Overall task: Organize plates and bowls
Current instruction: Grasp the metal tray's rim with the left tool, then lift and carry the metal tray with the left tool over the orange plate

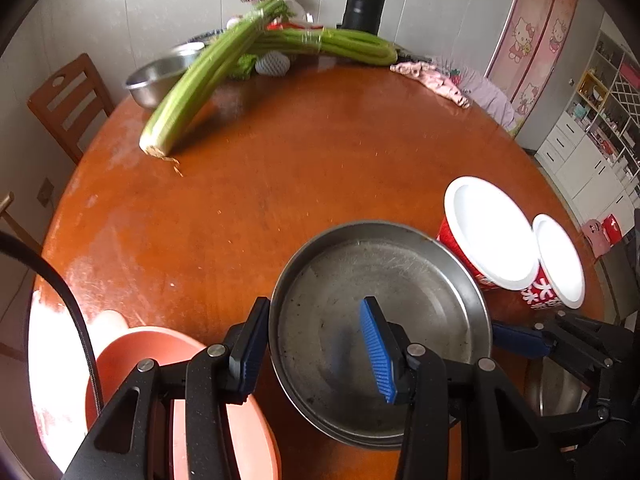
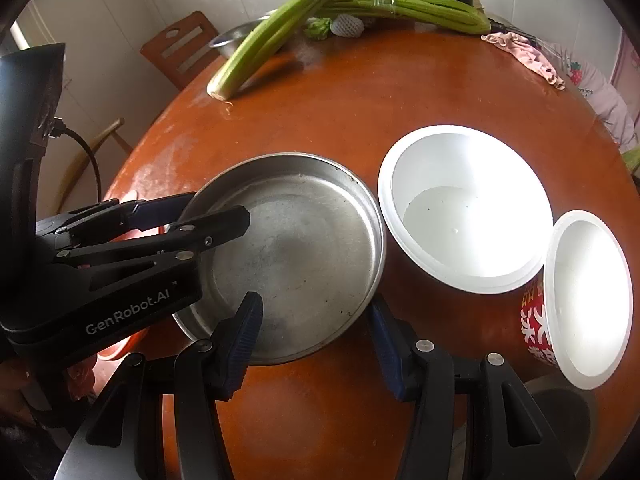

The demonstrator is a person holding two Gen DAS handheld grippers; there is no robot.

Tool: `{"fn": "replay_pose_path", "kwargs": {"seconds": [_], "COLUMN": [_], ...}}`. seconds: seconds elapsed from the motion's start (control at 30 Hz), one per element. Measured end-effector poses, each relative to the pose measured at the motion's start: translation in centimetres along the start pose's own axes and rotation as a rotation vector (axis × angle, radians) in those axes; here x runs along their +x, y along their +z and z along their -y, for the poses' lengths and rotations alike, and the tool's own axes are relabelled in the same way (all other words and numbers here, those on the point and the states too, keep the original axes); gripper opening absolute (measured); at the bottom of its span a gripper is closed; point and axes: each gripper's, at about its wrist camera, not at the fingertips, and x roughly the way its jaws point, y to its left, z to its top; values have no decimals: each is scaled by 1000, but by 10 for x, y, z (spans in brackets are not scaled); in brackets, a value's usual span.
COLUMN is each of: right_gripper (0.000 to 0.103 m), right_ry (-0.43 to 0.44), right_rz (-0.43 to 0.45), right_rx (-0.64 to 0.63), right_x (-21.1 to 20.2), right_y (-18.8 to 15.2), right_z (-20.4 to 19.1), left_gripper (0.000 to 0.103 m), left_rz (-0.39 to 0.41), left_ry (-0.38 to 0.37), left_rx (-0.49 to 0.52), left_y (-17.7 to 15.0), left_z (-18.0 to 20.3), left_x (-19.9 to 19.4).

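Left hand-held gripper [image 1: 316,344] is clamped narrow on the left rim of the steel pan [image 1: 384,300], one blue pad [image 1: 378,350] inside and the other outside the wall. Right hand-held gripper [image 2: 314,338] straddles the pan's near-right rim, one finger inside and one outside; whether its pads press the metal, I cannot tell. The pan sits near the front of the round wooden surface [image 1: 300,152]. Just right of it stands a big white-lined red bowl [image 2: 466,208], with a smaller matching bowl [image 2: 588,296] touching its right side. Near left, a pink plastic bowl [image 1: 160,348] under the left gripper. Far across: celery bunches [image 1: 208,76], a steel mixing bowl [image 1: 160,76], a black flask [image 1: 366,0], and pink cloth [image 1: 436,80] far right
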Motion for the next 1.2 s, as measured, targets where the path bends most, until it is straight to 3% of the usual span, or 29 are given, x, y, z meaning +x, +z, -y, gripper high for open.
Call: {"fn": "replay_pose_path", "kwargs": {"seconds": [0.67, 1.2], "right_gripper": [57, 57], "right_ry": [40, 87], "right_rz": [105, 155], "right_rx": [-48, -125], "right_x": [-48, -68], "right_y": [-16, -20], "right_z": [-22, -68], "left_gripper": [46, 46], "left_rz": [101, 186], "left_ry": [25, 72], "left_rx": [-18, -47], "left_y": [-17, -36], "left_z": [-1, -30], "left_x": [-60, -110]}}
